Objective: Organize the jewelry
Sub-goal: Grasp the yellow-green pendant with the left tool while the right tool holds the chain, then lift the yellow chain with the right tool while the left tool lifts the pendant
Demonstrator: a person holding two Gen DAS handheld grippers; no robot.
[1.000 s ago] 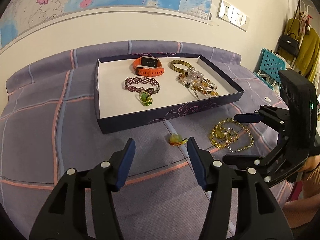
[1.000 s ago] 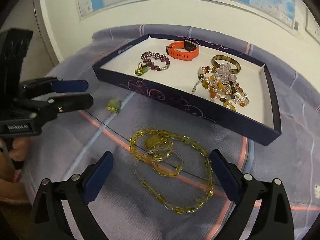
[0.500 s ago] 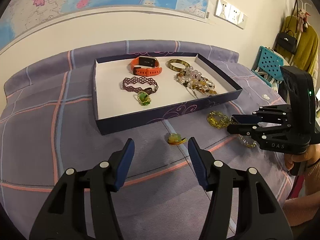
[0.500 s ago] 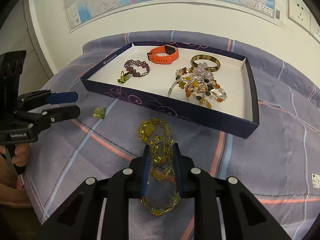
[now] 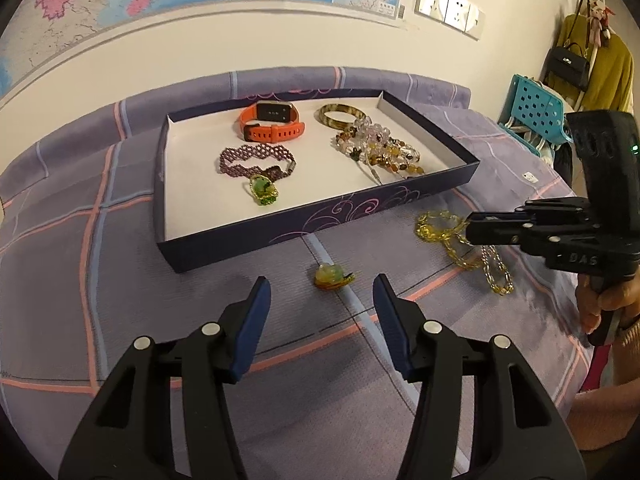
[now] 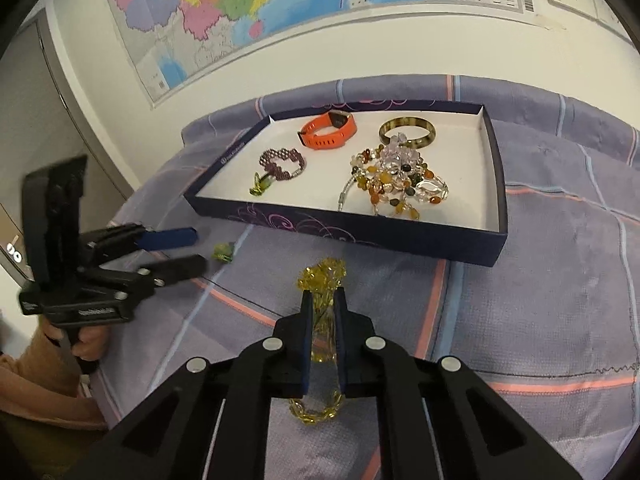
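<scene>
A dark blue tray (image 5: 280, 226) (image 6: 498, 184) on the purple cloth holds an orange watch (image 5: 272, 122) (image 6: 330, 130), a purple beaded bracelet (image 5: 256, 160) (image 6: 282, 162), a horn bangle (image 5: 340, 114) (image 6: 408, 130) and a heap of mixed beads (image 5: 380, 150) (image 6: 396, 184). My right gripper (image 6: 323, 298) (image 5: 470, 226) is shut on a yellow bead necklace (image 6: 322, 276) (image 5: 436, 228), lifted off the cloth in front of the tray. My left gripper (image 5: 320, 292) (image 6: 192, 250) is open and empty, just short of a small green-yellow pendant (image 5: 332, 276) (image 6: 224, 252).
A wall with a map stands right behind the table. A blue chair (image 5: 532, 106) and hanging clothes and a bag (image 5: 592, 64) are at the far right. The necklace's tail (image 5: 496, 272) trails down to the cloth.
My right gripper closed on the yellow necklace and has lifted it, bunching it up and carrying it toward the tray. My left gripper stayed open near the pendant.
</scene>
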